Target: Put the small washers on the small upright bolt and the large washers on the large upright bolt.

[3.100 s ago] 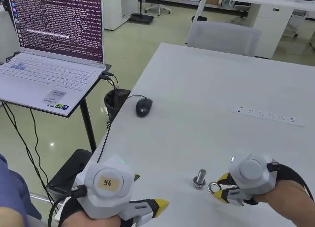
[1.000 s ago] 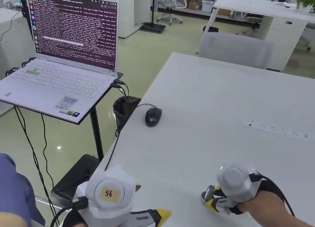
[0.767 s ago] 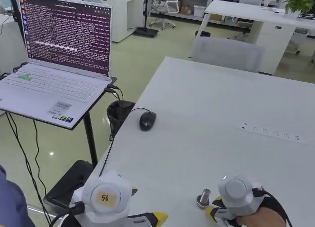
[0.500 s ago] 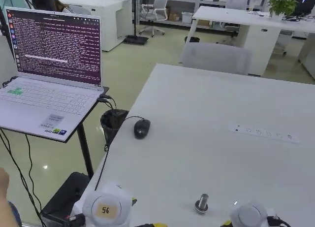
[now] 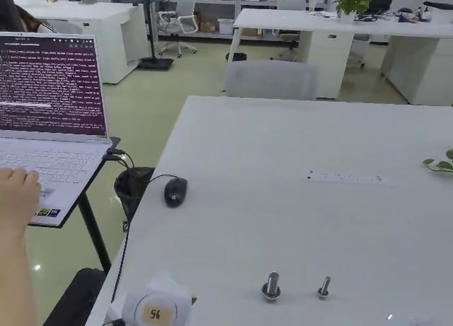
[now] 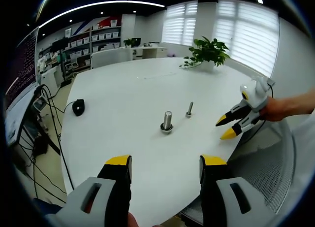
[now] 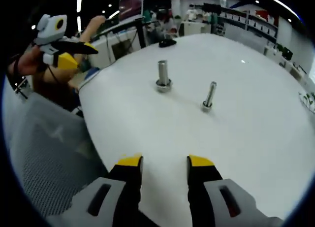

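The large bolt (image 5: pixel 272 286) stands upright near the front edge of the table (image 5: pixel 283 149). It has a wider ring at its foot, and I cannot tell whether that is a washer or the bolt's own head. Just to its right stands the small bolt (image 5: pixel 324 288), also upright, with a gap between the two. Three seconds ago the right gripper held a washer beside the large bolt. Now the right gripper (image 7: pixel 165 163) is back off the near edge, its jaws spread with nothing between them. The left gripper (image 6: pixel 165 170) sits off the near left corner as before, its jaws also wide apart and empty. Farther back on the left lies a mouse (image 5: pixel 175 191), and a hand (image 5: pixel 18 191) now rests on the laptop (image 5: pixel 49 114) beside the table.
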